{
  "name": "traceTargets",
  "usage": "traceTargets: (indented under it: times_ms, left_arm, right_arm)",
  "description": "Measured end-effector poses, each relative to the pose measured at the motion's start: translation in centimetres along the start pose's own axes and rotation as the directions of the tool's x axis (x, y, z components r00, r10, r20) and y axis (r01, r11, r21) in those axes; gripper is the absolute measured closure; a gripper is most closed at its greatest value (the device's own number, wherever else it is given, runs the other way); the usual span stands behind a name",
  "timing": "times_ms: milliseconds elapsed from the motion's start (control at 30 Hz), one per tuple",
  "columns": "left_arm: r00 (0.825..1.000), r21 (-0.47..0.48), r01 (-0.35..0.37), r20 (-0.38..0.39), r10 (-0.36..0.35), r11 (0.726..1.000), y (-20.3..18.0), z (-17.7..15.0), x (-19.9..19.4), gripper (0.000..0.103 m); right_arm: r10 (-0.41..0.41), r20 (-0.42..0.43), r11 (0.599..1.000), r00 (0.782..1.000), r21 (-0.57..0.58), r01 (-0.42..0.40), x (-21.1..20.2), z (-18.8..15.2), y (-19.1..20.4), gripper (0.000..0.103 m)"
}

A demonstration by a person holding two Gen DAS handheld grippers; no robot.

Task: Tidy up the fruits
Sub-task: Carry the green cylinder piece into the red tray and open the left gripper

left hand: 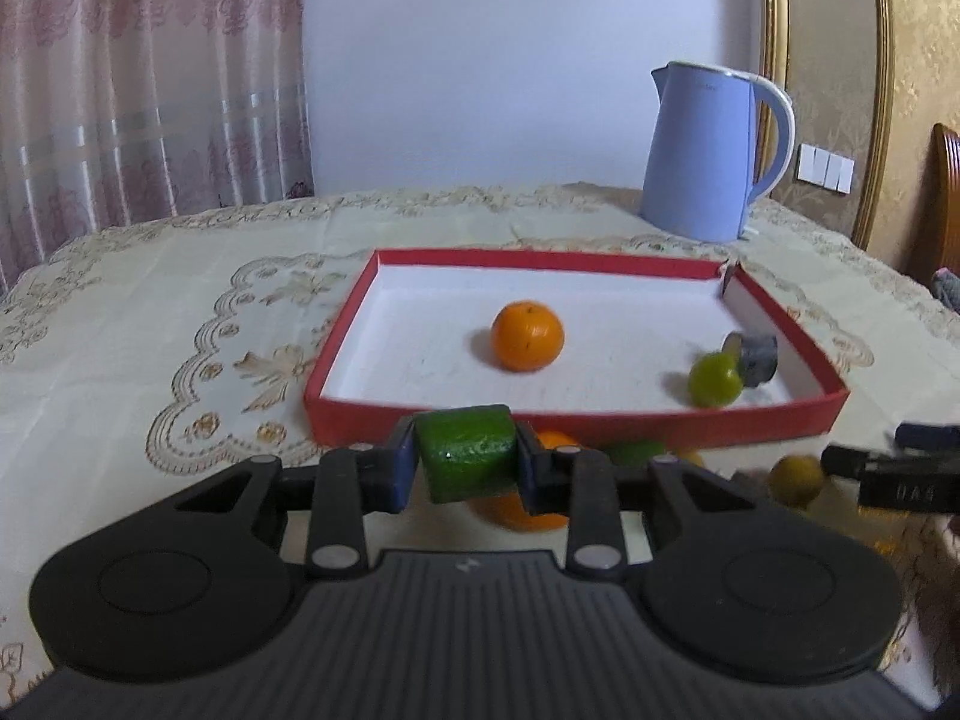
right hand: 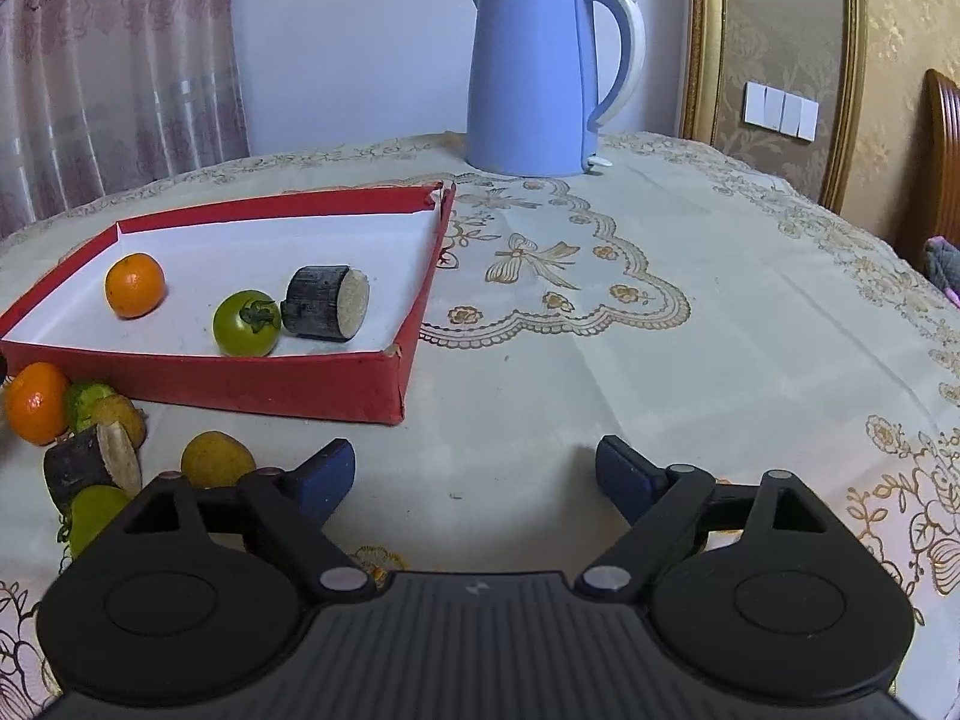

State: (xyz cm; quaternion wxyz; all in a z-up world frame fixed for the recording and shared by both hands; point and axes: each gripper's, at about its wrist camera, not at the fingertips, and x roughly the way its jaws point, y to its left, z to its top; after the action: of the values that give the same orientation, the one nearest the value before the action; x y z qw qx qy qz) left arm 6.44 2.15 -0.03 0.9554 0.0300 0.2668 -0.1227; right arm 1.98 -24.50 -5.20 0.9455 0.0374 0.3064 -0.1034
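Observation:
My left gripper [left hand: 468, 456] is shut on a green cucumber piece [left hand: 468, 450], held just in front of the red tray's [left hand: 576, 417] near wall. Inside the tray [right hand: 240, 381] lie an orange [left hand: 527, 335] [right hand: 134, 284], a green tomato [left hand: 714, 380] [right hand: 246, 324] and a dark cylinder piece [left hand: 757, 357] [right hand: 321, 303]. My right gripper [right hand: 474, 474] stands open over bare tablecloth, nothing between its fingers. Left of it, outside the tray, lie another orange [right hand: 35, 401], a green piece [right hand: 87, 399], a dark cut piece [right hand: 90, 465], a yellow fruit [right hand: 216, 457] and a green fruit [right hand: 93, 513].
A blue electric kettle [left hand: 702, 150] [right hand: 534, 72] stands at the back of the table behind the tray. The embroidered tablecloth [right hand: 630, 330] stretches to the right of the tray. A wooden chair [right hand: 945, 168] is at the far right edge.

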Motion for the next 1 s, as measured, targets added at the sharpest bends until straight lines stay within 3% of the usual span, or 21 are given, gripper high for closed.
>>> traceTargets:
  times_ms: [200, 300, 433, 600, 867, 1000]
  left_arm:
    - [1.0, -0.022, 0.021, 0.017, -0.02, 1.0, 0.1, 3.0, 1.2, 0.074]
    - [1.0, 0.001, -0.009, 0.019, 0.009, 1.0, 0.0, 4.3, 2.7, 0.074]
    - [0.999, -0.002, -0.006, -0.036, 0.006, 1.0, 0.1, 5.3, 5.7, 0.074]
    - [0.996, 0.027, -0.046, -0.08, 0.048, 0.999, -0.1, 5.5, 8.8, 0.074]
    - [0.989, 0.014, -0.048, -0.137, 0.049, 0.999, 0.4, 5.0, 11.6, 0.073]
    - [0.99, 0.015, -0.06, -0.127, 0.062, 0.998, 0.6, 4.6, 11.8, 0.064]
  right_arm:
    - [-0.007, -0.006, 1.0, 1.0, 0.0, 0.007, 0.2, 0.1, 0.0, 0.01]
    - [-0.007, -0.007, 1.0, 1.0, 0.0, 0.007, 0.2, 0.1, 0.0, 0.01]
    - [-0.006, -0.008, 1.0, 1.0, 0.001, 0.006, 0.3, 0.1, 0.0, 0.009]
    - [-0.006, -0.007, 1.0, 1.0, 0.002, 0.006, 0.3, 0.1, 0.0, 0.009]
    - [-0.007, -0.008, 1.0, 1.0, 0.002, 0.007, 0.3, 0.1, 0.0, 0.008]
    - [-0.006, -0.008, 1.0, 1.0, 0.001, 0.006, 0.3, 0.1, 0.0, 0.007]
